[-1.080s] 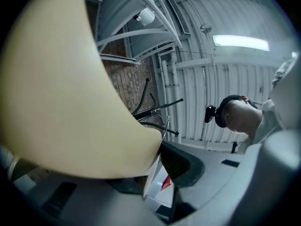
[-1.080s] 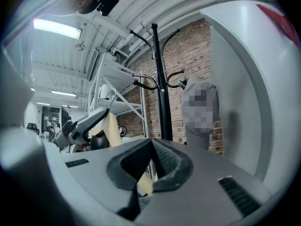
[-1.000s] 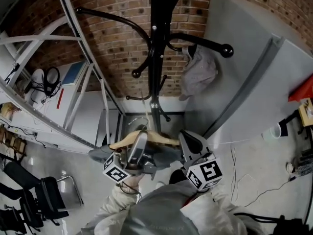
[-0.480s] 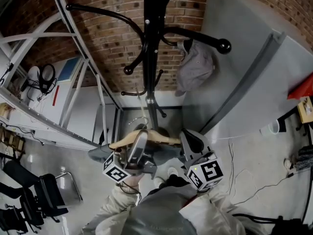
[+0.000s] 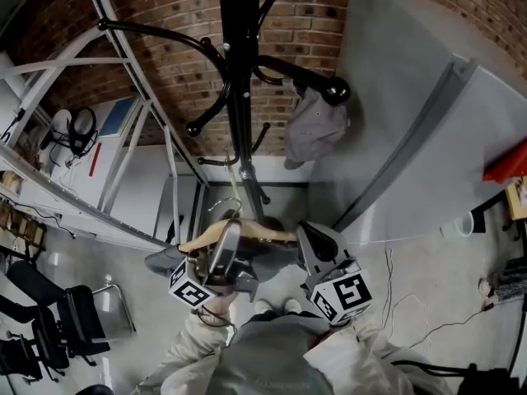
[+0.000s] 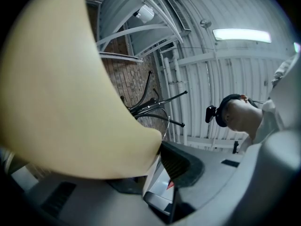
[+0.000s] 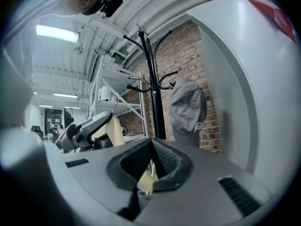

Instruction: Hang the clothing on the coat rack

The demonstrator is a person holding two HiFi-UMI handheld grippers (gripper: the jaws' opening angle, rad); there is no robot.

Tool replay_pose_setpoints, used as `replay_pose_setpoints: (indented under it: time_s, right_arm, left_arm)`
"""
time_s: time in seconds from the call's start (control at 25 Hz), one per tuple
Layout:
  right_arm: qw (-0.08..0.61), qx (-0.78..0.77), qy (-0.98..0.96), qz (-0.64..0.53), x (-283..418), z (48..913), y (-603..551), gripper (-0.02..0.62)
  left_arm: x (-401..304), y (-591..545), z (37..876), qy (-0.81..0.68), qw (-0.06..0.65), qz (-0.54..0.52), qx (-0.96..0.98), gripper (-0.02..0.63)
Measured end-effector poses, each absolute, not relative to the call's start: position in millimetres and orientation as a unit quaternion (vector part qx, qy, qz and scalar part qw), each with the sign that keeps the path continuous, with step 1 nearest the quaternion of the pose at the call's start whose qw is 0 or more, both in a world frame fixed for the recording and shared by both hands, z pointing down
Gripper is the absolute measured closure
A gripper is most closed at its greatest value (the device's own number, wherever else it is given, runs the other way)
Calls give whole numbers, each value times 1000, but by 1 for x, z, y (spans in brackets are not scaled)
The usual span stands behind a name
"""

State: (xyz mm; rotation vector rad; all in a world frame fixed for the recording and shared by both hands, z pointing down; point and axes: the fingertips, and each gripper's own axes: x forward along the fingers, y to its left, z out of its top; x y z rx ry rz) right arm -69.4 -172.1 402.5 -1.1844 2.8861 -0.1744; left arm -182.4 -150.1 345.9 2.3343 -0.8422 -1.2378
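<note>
The black coat rack (image 5: pixel 239 97) stands against the brick wall, with a grey cap (image 5: pixel 315 126) on one of its right hooks. Below it I hold a wooden hanger (image 5: pixel 247 230) level, with dark grey clothing (image 5: pixel 165 260) draped under it. My left gripper (image 5: pixel 224 249) is shut on the hanger's middle; in the left gripper view the pale wood (image 6: pixel 61 88) fills the picture against the jaw. My right gripper (image 5: pixel 317 245) is shut on the hanger's right end, a sliver of wood (image 7: pixel 146 180) showing between its pads. The rack (image 7: pixel 153 93) and cap (image 7: pixel 188 109) lie ahead of it.
A white metal shelving frame (image 5: pixel 123 138) slants along the left. A grey panel (image 5: pixel 412 138) closes the right side. A black chair (image 5: pixel 74 319) stands at lower left. Cables (image 5: pixel 412 311) and a white cup (image 5: pixel 461 220) lie on the floor at right.
Both grippers and the hanger have drifted slightly left, keeping their grips. The rack and cap have slid left in the head view.
</note>
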Motion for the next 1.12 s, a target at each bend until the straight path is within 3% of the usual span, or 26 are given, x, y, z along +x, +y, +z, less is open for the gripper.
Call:
replay_pose_setpoints:
  time_s: [1.12]
  right_arm:
    - [28, -424, 905, -31, -77, 381, -163, 571]
  left_arm:
    - [-191, -161, 316, -248, 178, -429, 850, 495]
